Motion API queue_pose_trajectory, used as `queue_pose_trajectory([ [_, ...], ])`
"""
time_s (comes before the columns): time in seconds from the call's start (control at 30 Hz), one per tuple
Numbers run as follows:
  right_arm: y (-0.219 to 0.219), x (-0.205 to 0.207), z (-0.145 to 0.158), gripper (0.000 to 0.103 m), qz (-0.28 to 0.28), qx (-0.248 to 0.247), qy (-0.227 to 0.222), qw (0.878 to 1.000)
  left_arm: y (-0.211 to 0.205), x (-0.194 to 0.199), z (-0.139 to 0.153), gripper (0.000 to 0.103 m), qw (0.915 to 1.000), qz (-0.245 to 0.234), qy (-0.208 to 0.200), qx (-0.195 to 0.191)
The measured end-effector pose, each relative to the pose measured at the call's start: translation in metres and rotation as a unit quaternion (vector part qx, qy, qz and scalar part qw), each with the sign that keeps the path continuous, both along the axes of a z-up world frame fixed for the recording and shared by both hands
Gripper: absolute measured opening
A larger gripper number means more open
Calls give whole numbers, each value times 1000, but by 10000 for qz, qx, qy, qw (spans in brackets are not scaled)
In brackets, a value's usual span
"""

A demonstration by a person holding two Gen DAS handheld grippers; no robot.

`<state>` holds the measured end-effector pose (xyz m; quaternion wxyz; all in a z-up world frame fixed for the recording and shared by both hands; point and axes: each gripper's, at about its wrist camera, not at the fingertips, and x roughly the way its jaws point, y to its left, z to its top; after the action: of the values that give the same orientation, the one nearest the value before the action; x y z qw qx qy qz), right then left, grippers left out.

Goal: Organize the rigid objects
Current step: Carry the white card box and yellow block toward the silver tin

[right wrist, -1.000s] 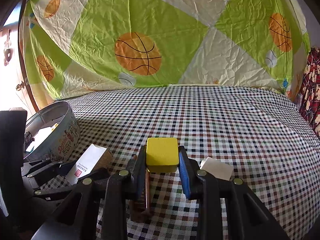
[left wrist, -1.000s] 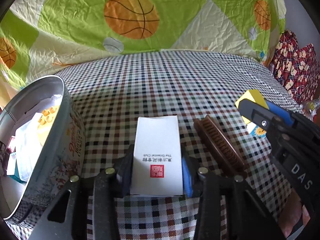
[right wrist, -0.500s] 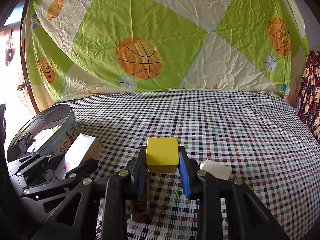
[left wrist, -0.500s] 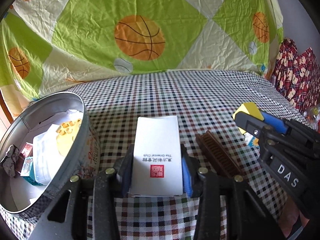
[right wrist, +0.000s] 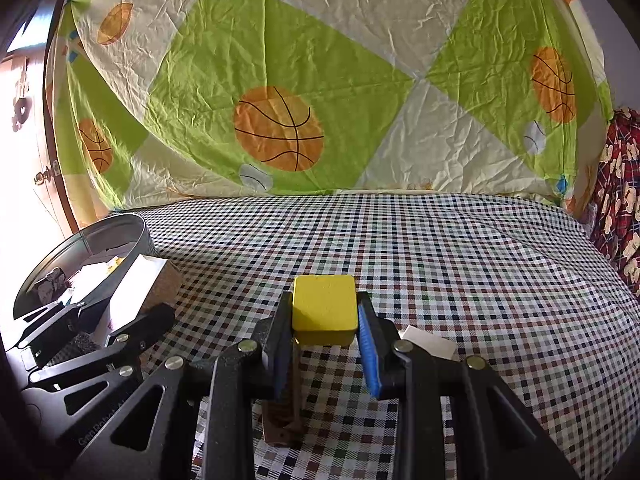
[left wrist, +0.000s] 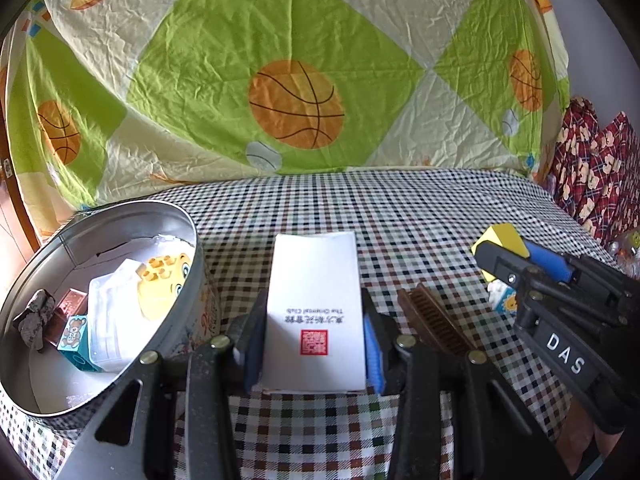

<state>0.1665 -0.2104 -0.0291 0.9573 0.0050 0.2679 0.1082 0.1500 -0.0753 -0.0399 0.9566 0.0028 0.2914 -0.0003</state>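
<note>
My left gripper [left wrist: 314, 344] is clamped on a white box [left wrist: 314, 312], held above the checked cloth [left wrist: 420, 216] just right of the round tin [left wrist: 72, 400], which already holds a yellow toy brick [left wrist: 160, 284] and other bits. My right gripper [right wrist: 324, 344] pinches a yellow block [right wrist: 324, 308] off the cloth. A brown comb [left wrist: 434, 322] lies on the cloth between the two grippers, with a small white carton [right wrist: 428, 346] near the right one.
</note>
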Motion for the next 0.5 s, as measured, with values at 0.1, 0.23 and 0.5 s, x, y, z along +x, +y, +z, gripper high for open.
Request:
queue_pose_trajectory([
  [0.1,0,-1,1,32,-16,-4,-42,10000,0,-2,1,40,10000,22,-69,-4],
  [0.23,0,-3,2,32,-35,14,-101,9999,2,-5,3,40,9999,55,-152,-9],
  [0.5,-2,-8,3,32,-40,45,-264,9996,4,-10,5,40,9995,118,-295,-27],
])
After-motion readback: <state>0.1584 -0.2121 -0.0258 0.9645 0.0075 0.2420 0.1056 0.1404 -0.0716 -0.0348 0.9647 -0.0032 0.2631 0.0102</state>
